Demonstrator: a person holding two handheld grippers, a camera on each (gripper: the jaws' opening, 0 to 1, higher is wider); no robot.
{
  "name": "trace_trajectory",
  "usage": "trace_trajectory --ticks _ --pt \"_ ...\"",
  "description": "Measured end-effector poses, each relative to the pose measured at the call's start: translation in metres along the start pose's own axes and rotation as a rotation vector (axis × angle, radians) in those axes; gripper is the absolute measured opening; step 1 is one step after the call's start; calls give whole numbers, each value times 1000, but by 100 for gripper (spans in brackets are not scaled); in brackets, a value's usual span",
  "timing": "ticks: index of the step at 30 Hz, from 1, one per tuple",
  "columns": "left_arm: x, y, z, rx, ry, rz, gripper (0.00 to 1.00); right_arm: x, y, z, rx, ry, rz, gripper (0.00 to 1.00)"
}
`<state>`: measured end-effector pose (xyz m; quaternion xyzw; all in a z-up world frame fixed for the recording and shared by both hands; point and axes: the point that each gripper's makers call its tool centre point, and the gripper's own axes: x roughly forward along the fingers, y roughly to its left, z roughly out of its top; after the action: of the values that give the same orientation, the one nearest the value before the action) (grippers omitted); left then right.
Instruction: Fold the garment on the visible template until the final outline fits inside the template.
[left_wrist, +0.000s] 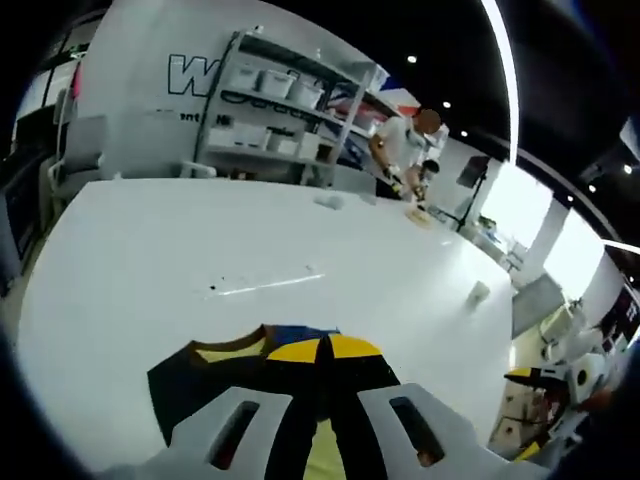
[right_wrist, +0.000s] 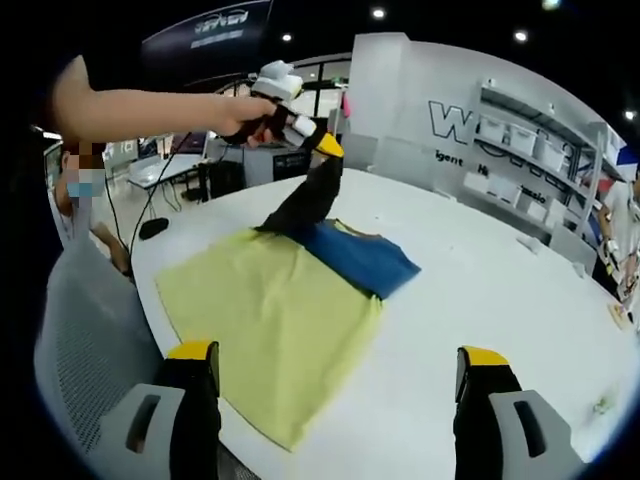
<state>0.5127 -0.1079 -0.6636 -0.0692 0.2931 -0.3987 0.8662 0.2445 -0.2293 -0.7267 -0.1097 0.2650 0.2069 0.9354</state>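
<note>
Left gripper (right_wrist: 322, 143): seen in the right gripper view at far left of the table, held up by a person's hand (right_wrist: 250, 115); jaws clamped on a dark sleeve of the garment (right_wrist: 270, 300), which hangs from them down to the tabletop. In the left gripper view the same dark and yellow cloth (left_wrist: 300, 370) runs between its two pale jaws, pinched there.

Right gripper (right_wrist: 335, 385): jaws stand wide apart at the near edge of the right gripper view, yellow-tipped, holding nothing; the near hem of the garment lies between and just beyond them, not touched.

Garment: yellow panel spread flat on the white table (right_wrist: 480, 270), blue part (right_wrist: 360, 255) lying folded at its far side, dark sleeve lifted. No template outline can be made out under it.

Surroundings: grey mesh chair back (right_wrist: 90, 330) at near left, just beside the table edge. Shelving with white bins (left_wrist: 270, 95) stands beyond the far edge; a person in white (left_wrist: 405, 140) works at the far right corner. A small white object (left_wrist: 478, 292) lies on the table to the right.

Open room: broad bare tabletop to the right and far side of the garment.
</note>
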Motion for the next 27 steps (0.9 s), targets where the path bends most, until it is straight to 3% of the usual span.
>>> trace_trajectory --ticks 12,21,27 --pt "33 -3 -34 -80 53 -27 3 3 1 -4 0 20 7 97" --pt "58 -7 -55 -86 70 -40 4 2 0 -8 12 31 -4 97" --pt "64 -8 -71 -57 136 -45 9 3 1 -8 18 34 -6 97"
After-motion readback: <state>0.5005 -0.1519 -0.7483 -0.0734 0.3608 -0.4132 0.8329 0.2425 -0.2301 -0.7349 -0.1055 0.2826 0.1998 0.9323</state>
